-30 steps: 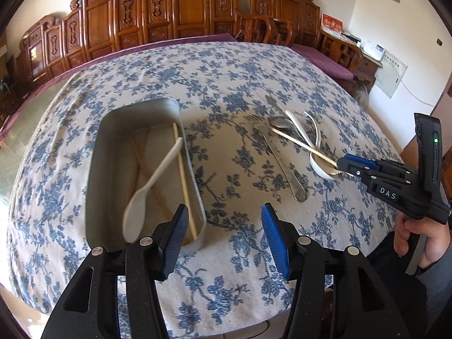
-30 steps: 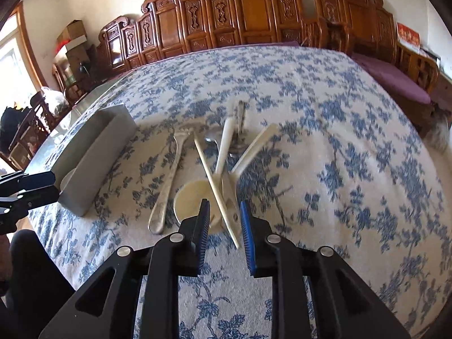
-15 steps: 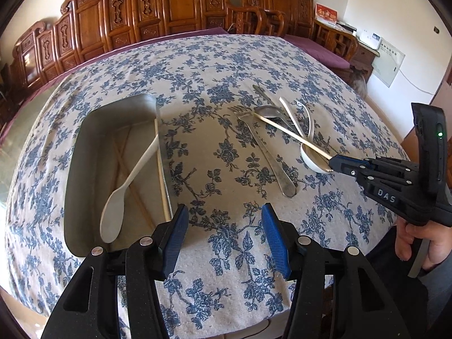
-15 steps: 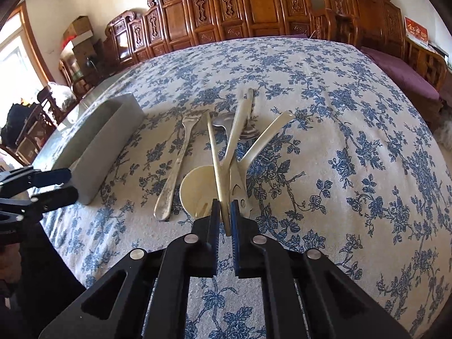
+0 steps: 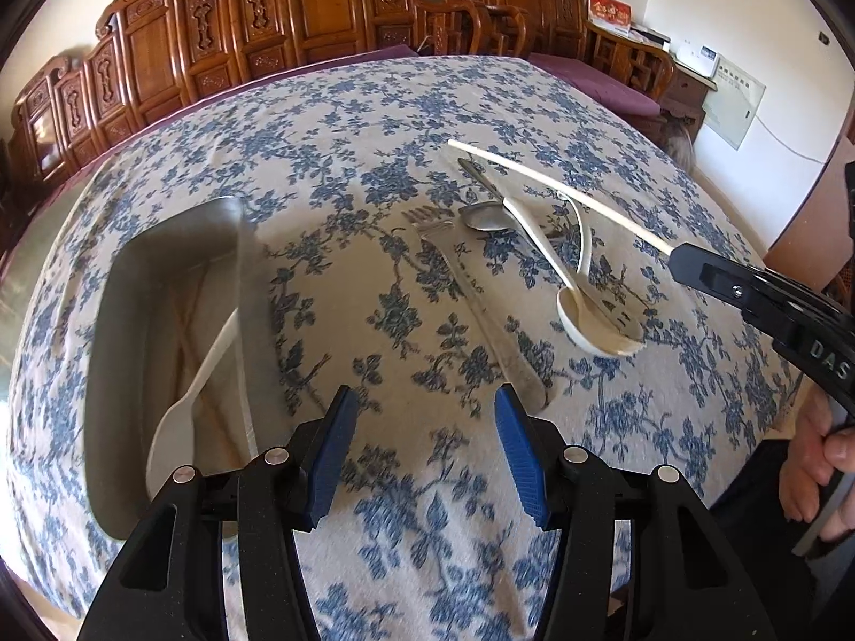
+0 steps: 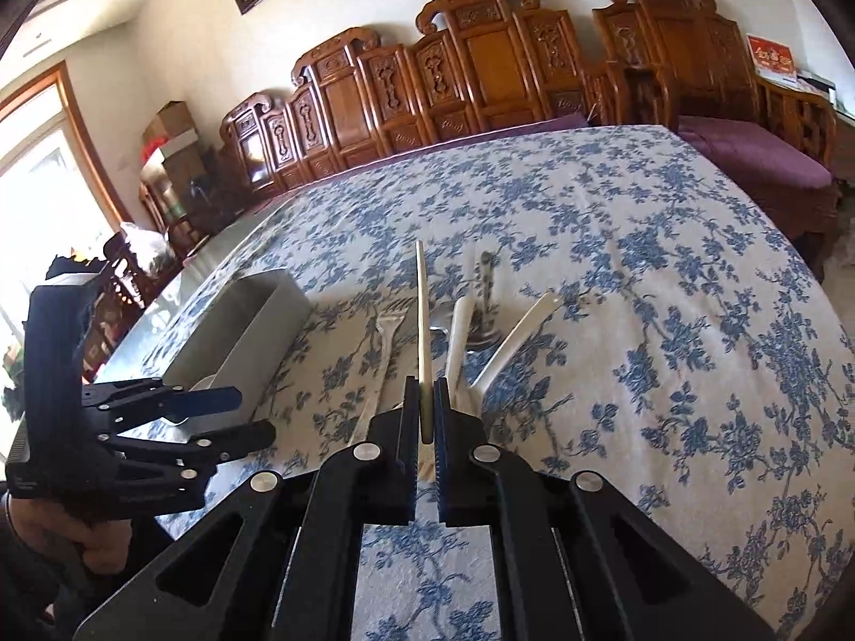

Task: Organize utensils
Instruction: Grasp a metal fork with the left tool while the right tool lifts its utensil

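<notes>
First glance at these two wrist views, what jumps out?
The right gripper is clamped on a pale chopstick, raised at a slant over the loose cutlery pile on the blue floral tablecloth. To the left sits a metal tray already holding a white spoon. The left gripper hangs open and empty above the cloth.

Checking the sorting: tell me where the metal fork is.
In the left wrist view, the metal fork lies on the tablecloth, between the metal tray on its left and the white spoons on its right.
</notes>
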The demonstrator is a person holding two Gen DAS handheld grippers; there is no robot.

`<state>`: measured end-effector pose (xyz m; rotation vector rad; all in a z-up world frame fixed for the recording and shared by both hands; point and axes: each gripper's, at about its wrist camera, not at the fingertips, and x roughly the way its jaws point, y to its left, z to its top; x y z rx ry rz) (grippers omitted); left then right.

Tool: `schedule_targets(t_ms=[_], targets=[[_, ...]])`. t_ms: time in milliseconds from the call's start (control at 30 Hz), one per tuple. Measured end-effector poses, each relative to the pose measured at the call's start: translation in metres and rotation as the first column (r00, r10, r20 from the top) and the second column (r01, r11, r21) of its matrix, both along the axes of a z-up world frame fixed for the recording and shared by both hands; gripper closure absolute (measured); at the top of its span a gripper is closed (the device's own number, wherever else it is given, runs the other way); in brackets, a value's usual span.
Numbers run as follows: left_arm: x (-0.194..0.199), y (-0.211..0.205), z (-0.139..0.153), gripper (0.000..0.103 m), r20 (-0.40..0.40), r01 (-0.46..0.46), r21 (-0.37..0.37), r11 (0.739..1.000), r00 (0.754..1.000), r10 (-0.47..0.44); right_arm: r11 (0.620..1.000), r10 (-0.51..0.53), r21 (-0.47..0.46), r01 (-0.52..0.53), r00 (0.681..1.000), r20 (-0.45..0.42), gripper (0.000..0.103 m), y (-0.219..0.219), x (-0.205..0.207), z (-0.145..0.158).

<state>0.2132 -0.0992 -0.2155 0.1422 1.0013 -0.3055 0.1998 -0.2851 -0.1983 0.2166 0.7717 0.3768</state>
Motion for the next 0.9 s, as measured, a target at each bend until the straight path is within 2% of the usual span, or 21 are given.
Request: schedule_targets(t_ms=[233, 400, 500, 633, 733, 800, 900], targets=[[0.032, -0.019, -0.016, 0.052, -0.019, -0.009, -0.004, 1.0, 1.0, 0.009, 0.993, -0.034, -0.111, 0.036, 0.999, 0.019, 0.097, 0.001, 0.007, -0.005], [0.057, -0.033, -0.031, 0.052, -0.028, -0.018, 0.007, 1.0, 0.999, 0.018, 0.988, -0.034, -0.148, 0.037, 0.999, 0.019, 0.097, 0.003, 0.012, -0.009], [0.067, -0.037, -0.037, 0.064, -0.036, -0.033, 0.009, 0.999, 0.999, 0.033, 0.99, -0.036, -0.138, 0.038, 0.999, 0.018, 0.097, 0.002, 0.013, -0.009], [0.076, -0.043, -0.04, 0.067, -0.03, -0.042, 0.009, 0.999, 0.999, 0.042, 0.992, -0.04, -0.12, 0.041, 0.999, 0.014, 0.097, 0.001, 0.017, -0.01], [0.076, -0.047, -0.04, 0.084, -0.011, -0.037, 0.034, 0.999, 0.999, 0.037, 0.993, -0.041, -0.115, 0.042, 0.999, 0.01, 0.097, 0.001, 0.017, -0.01], [0.075, -0.049, -0.04, 0.091, -0.015, -0.028, 0.036, 0.999, 0.999, 0.028, 0.993, -0.038, -0.114, 0.039, 0.999, 0.008, 0.097, 0.002, 0.017, -0.01], [0.073, -0.046, -0.04, 0.093, -0.022, -0.029, 0.047, 0.998, 0.999, 0.03, 0.993, -0.035, -0.116, 0.035, 0.999, 0.007, 0.097, 0.003, 0.017, -0.01]])
